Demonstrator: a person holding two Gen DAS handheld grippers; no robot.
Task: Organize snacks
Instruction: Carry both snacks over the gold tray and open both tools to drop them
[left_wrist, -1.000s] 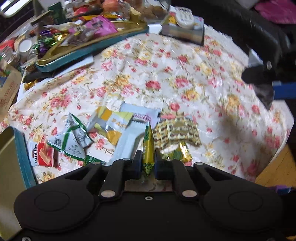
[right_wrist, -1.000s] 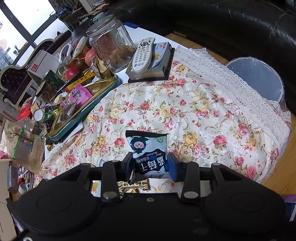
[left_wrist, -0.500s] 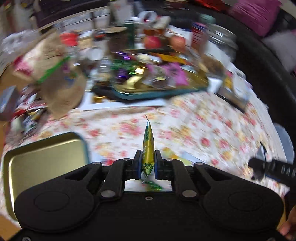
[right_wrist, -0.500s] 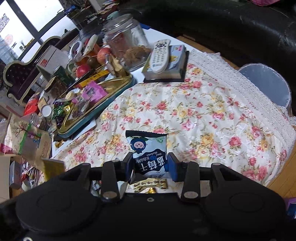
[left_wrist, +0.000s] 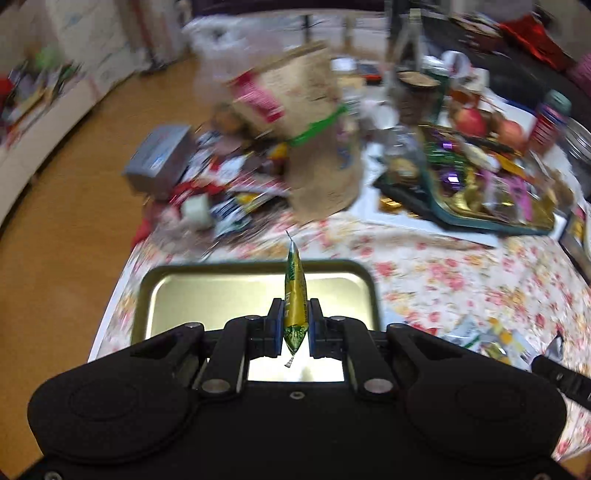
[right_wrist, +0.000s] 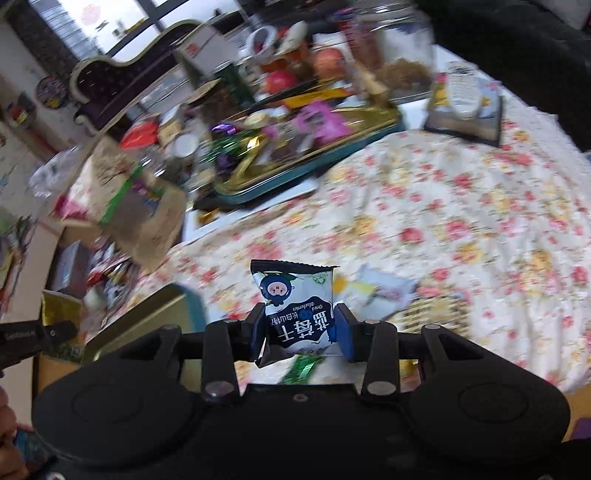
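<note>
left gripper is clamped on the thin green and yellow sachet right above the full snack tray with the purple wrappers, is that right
Not quite. The left gripper is clamped on the thin green and yellow sachet, but the left wrist view shows it above the empty gold tray near the table edge. The full snack tray with the purple wrappers lies farther back on the floral tablecloth.

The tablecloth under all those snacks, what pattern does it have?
The tablecloth is cream with pink, red and yellow flowers, clearest in the right wrist view.
</note>
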